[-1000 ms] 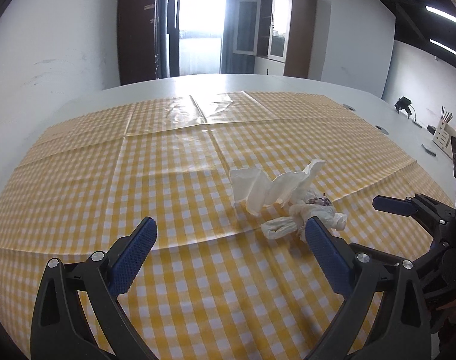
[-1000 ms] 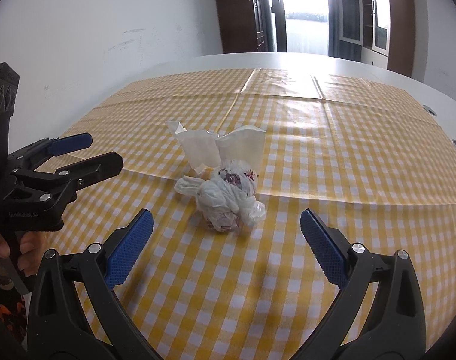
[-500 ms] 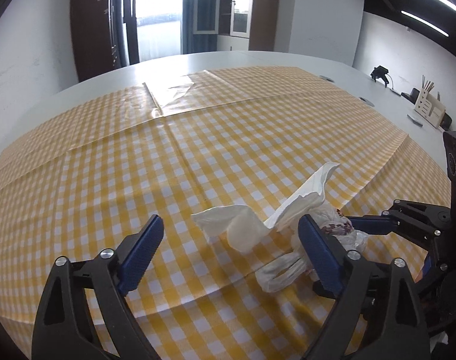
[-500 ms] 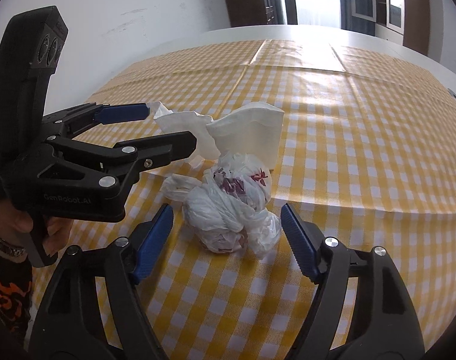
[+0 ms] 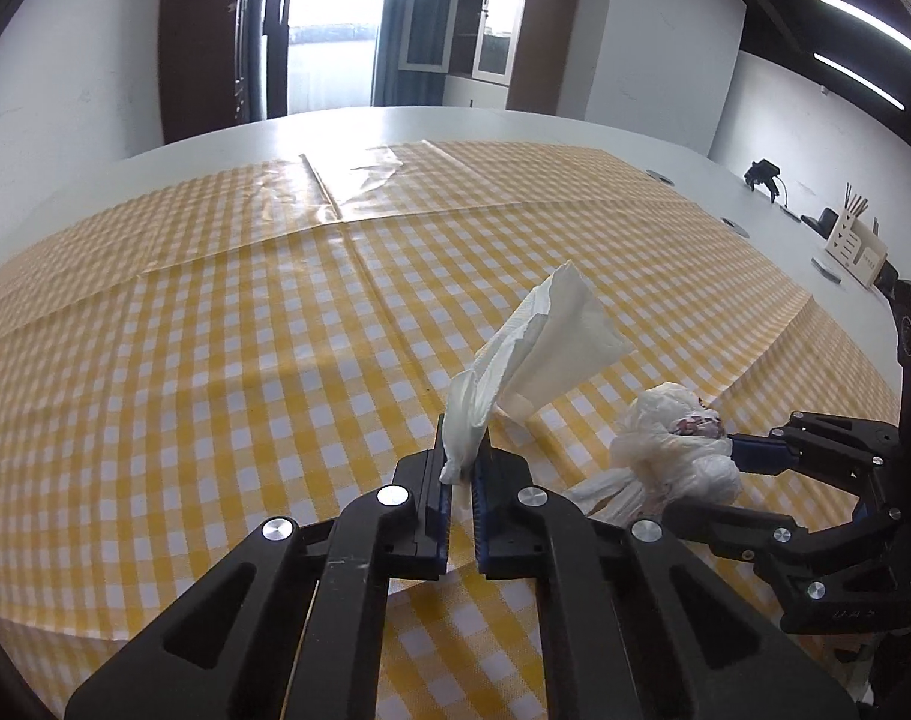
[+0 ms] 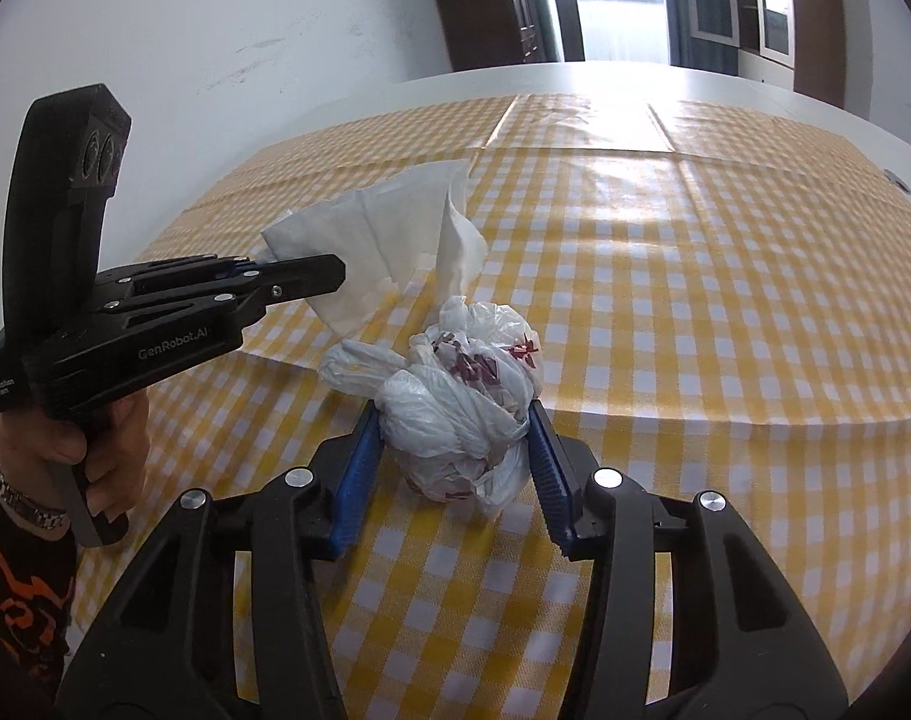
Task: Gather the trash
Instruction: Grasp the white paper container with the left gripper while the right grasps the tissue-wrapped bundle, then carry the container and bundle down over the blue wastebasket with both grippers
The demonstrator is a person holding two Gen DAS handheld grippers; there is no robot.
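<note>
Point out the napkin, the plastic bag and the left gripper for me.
napkin (image 5: 551, 348), left wrist view, on its flat upper sheet.
plastic bag (image 6: 455, 402), right wrist view, on the crumpled middle.
left gripper (image 5: 463, 474), left wrist view, between the tips of its jaws, shut on the napkin's corner.

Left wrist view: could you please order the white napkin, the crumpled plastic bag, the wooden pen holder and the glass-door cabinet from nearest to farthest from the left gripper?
1. White napkin: pinched in the left gripper.
2. Crumpled plastic bag: to the right, on the checked cloth.
3. Wooden pen holder: far right, on the bare table.
4. Glass-door cabinet: against the back wall.
</note>
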